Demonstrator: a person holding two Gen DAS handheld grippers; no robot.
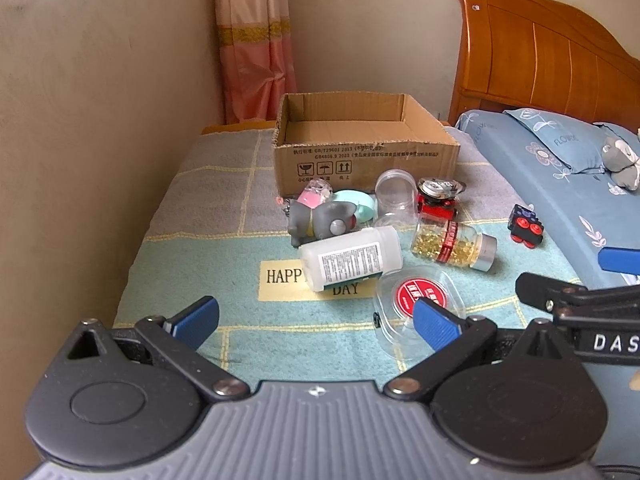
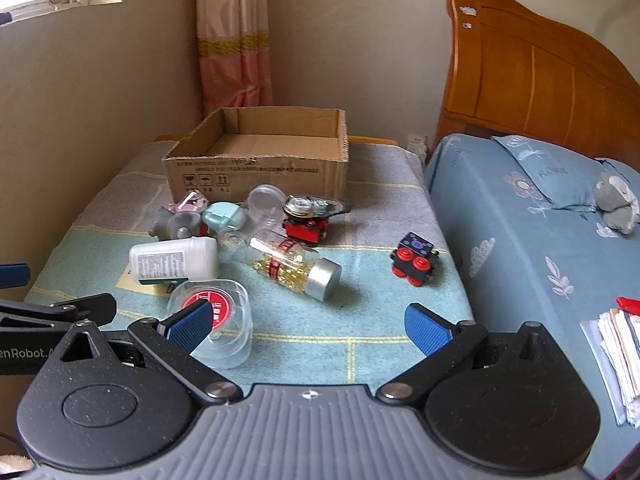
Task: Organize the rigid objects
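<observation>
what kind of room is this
Most likely a bedroom in a home. A bed with a carved wooden headboard and a blue floral pillow stands on the right, a pink curtain hangs beside a window, and a cloth-covered side table holds household clutter.

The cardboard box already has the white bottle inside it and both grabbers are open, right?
Not quite. The cardboard box has nothing inside; the right wrist view shows its bare floor. The white bottle lies on its side on the blanket in front of the box. Both the left gripper and the right gripper are open, as you said.
</observation>
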